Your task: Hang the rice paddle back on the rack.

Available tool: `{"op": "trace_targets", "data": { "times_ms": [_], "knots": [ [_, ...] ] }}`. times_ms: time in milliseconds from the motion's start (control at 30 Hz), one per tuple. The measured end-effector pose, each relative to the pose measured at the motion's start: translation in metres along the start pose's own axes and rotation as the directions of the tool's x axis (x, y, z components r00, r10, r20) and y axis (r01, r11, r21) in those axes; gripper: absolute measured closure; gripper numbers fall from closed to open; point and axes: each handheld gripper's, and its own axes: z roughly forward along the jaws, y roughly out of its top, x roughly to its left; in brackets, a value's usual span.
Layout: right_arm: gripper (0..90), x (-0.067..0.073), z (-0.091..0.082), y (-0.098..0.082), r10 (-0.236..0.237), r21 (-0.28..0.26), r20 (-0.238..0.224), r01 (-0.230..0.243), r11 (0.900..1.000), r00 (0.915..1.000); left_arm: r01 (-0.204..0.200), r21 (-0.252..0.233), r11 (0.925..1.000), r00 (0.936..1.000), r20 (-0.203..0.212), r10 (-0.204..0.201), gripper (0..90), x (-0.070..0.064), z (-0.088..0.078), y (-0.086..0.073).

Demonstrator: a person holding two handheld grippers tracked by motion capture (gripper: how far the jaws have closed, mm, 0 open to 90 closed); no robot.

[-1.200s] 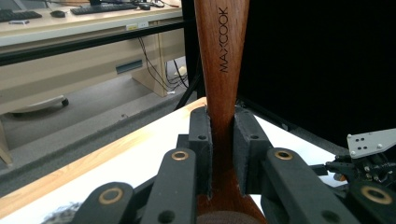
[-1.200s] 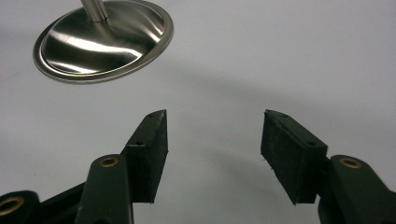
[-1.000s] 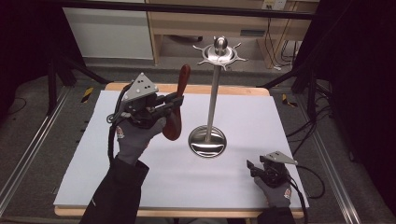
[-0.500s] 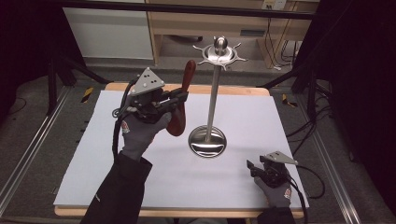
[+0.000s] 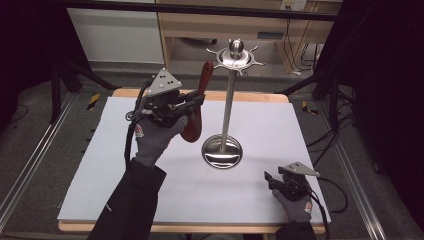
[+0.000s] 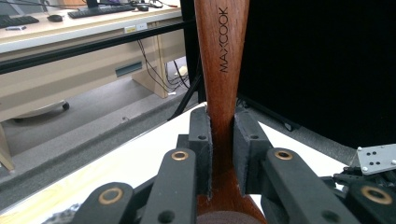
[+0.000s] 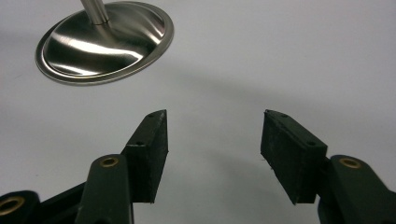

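High view, white tabletop amid dark room, left gripper clamped on wooden spoon, right gripper apart.

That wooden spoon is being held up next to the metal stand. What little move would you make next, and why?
Probably lift the wooden spoon a bit higher and toward the hooks at the stand's top. The left gripper is clamped on its handle, whose end sits just below and left of that hook ring. The right gripper rests open on the table.

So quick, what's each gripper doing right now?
Left gripper: shut on the wooden spoon, held up beside the steel stand.
Right gripper: open, holding nothing, low over the table.
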Motion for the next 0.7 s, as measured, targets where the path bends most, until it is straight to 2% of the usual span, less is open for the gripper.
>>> {"op": "trace_targets", "data": {
  "times_ms": [700],
  "knots": [
    [41.7, 0.000, -0.001, 0.000, 0.003, -0.005, -0.003, -0.003, 1.000, 1.0000, 0.004, 0.000, 1.0000, 1.0000, 0.000, -0.004, 78.5, -0.001, 0.017, 0.002]
  ]
}}
